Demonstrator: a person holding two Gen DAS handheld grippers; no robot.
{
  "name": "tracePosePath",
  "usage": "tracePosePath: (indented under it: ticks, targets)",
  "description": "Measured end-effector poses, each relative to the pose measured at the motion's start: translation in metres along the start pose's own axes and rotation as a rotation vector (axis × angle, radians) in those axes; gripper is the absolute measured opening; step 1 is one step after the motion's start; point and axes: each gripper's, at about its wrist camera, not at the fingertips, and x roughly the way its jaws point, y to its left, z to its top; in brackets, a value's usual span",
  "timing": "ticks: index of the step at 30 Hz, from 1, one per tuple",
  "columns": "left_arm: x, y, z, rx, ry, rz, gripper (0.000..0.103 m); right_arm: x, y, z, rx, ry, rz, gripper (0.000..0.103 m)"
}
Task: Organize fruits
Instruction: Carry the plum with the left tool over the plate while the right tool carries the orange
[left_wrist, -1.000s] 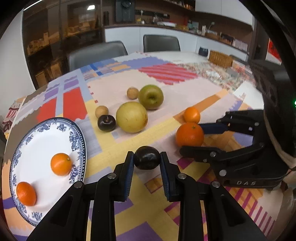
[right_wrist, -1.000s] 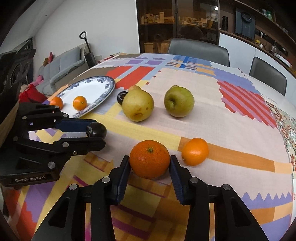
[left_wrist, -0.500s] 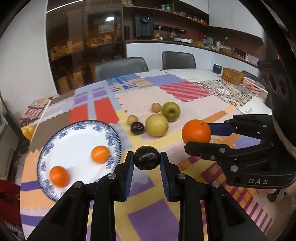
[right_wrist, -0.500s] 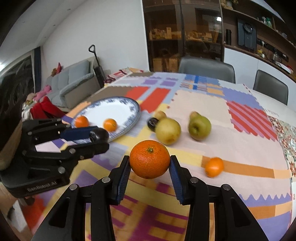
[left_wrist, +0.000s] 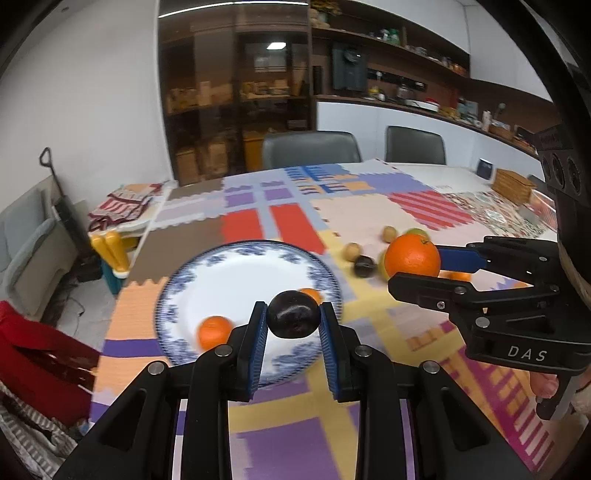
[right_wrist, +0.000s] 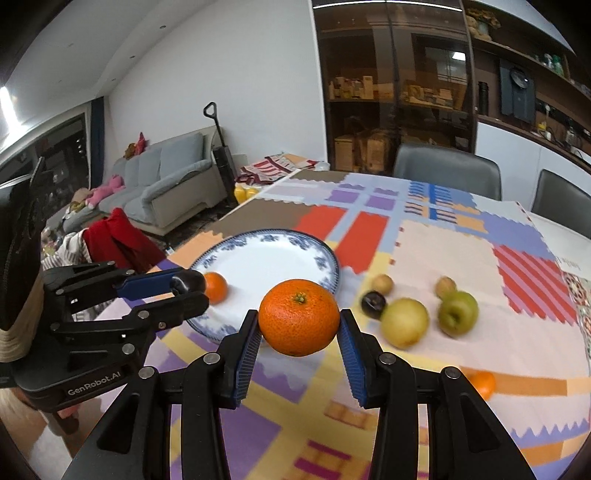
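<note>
Right wrist: fingers clamping orange.

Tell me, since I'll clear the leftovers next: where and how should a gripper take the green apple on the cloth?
Grip the green apple across its widest middle, coming from above. It sits tipped, dimple facing the camera. The yellow pear sits close on its left, so set the fingers front and back.

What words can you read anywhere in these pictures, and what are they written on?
"DAS": on the black body of the right gripper, seen from the left wrist view.
"GenRobot.AI": on the black body of the left gripper, seen from the right wrist view.
The boxes and jars on the far shelves are too small and blurred to read.
</note>
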Motion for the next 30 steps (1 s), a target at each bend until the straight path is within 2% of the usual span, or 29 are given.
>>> tracePosePath:
  ticks: [9,18,30]
  targets:
    - [0.016,0.046,0.004,-0.05,0.016,0.056,0.028,0.04,0.023,0.026,-0.038,0.021,0.019,0.043]
    - [0.057,0.084,0.008,-0.111,0.112,0.022,0.028,0.087,0.026,0.042,-0.01,0.092,0.023,0.043]
    - [0.116,0.112,0.013,-0.151,0.234,-0.006,0.028,0.149,0.017,0.059,0.018,0.199,-0.005,0.043]
